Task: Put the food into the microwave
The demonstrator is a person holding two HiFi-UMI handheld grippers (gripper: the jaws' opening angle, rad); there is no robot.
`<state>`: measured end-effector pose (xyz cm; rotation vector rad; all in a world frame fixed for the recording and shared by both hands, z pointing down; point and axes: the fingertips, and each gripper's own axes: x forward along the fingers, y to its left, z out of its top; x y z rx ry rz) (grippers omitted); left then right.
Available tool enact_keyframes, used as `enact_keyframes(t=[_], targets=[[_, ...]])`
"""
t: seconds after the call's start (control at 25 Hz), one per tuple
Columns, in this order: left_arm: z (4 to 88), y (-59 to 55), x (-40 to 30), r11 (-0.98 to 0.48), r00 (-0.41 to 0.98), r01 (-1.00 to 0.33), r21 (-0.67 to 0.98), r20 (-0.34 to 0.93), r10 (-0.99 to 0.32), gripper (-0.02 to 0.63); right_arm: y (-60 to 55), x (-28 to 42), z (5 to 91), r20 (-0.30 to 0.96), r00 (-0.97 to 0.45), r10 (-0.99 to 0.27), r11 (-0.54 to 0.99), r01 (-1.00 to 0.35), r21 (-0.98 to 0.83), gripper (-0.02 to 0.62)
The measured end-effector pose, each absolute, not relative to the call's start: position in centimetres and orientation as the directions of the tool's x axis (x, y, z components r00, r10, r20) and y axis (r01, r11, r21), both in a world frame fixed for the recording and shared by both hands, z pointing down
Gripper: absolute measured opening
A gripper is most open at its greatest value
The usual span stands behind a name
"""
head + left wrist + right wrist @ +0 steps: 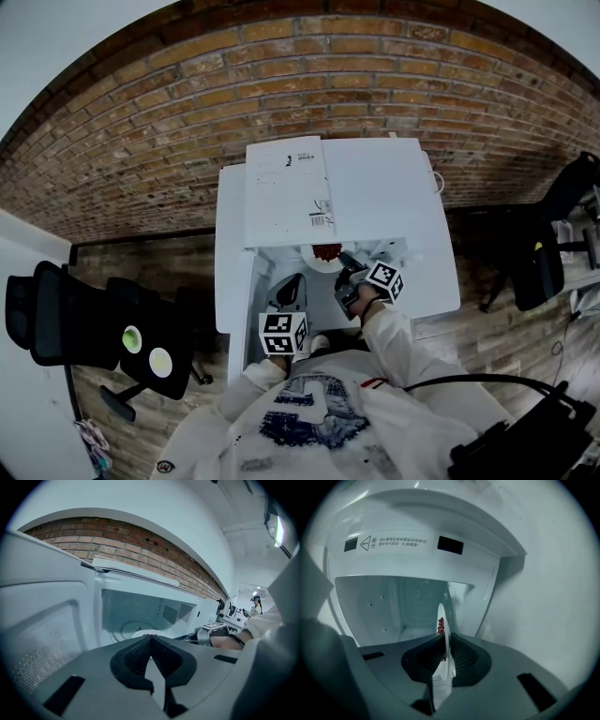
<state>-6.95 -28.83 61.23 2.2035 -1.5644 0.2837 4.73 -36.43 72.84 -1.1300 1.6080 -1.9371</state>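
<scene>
Red crumbly food [327, 251] on a round white plate [322, 263] is sitting right at the mouth of the white microwave oven [384, 187], not yet fully inside the cavity. The right hand-held gripper [343, 269] is coming in from 5 o'clock of the plate and is pinching its rim. In the right gripper view the plate [446, 644] is showing edge-on between that hand-held gripper's [444, 654] black ribbed pads, with the red food [440, 626] lying against its left face.

The left hand-held gripper [289, 292] is hanging at 7 o'clock of the plate, in front of the open white door [233, 267]. Its own view is showing this hand-held gripper [150, 637] with jaws pressed together and nothing between them.

A white sheet [287, 190] with a barcode and small print is lying on the oven's top; that print is too small to read. Only the right gripper view is showing a pale warning label [392, 543] with a triangle sign and lines of unreadable script, stuck above the cavity opening. Only the left gripper view is showing the perforated door panel [40, 660] at 9 o'clock, the vent grille [185, 612] in the cavity wall, and the person's hand [228, 641] at 3 o'clock. A red brick wall [281, 75] is standing behind the oven.
</scene>
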Motion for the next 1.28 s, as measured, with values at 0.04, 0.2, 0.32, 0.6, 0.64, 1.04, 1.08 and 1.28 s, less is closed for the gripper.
enact_keyframes(t=[0.04,0.2,0.32,0.6,0.64,1.04,1.08,1.28], targets=[[61.3,-28.8,-7.0,-0.277,0.346,-0.935,0.221,0.401,-0.848,0.008,-36.4,4.7,72.9,0.336,-0.605,-0.722,-0.274,-0.195,-0.942,0.040],[61.5,-28.9,-7.0,-0.277,0.347,-0.934,0.224,0.402,-0.847,0.008,-36.7,4.6,73.2,0.332,-0.604,-0.725,-0.274,-0.189,-0.943,0.040],[61.5,-28.9,-6.9,-0.281,0.352,-0.933,0.225,0.404,-0.844,0.008,-36.9,4.7,73.1,0.332,-0.604,-0.724,-0.273,-0.191,-0.943,0.040],[61.6,-28.7,-6.6,-0.296,0.366,-0.928,0.226,0.403,-0.839,0.008,-36.9,5.1,72.8,0.335,-0.600,-0.726,-0.272,-0.197,-0.942,0.044],[61.6,-28.7,-6.5,-0.299,0.369,-0.927,0.227,0.403,-0.837,0.008,-36.8,5.2,72.9,0.335,-0.600,-0.727,-0.273,-0.196,-0.942,0.044],[61.5,-28.5,-6.0,-0.311,0.376,-0.925,0.218,0.403,-0.834,0.008,-34.6,6.4,72.3,0.308,-0.618,-0.724,-0.253,-0.178,-0.951,0.044],[61.6,-28.5,-6.0,-0.310,0.375,-0.925,0.219,0.403,-0.835,0.008,-34.3,6.4,72.3,0.306,-0.620,-0.722,-0.253,-0.175,-0.951,0.044],[61.6,-28.3,-6.1,-0.311,0.374,-0.926,0.215,0.402,-0.836,0.008,-33.1,5.5,71.9,0.288,-0.648,-0.705,-0.244,-0.159,-0.956,0.043]])
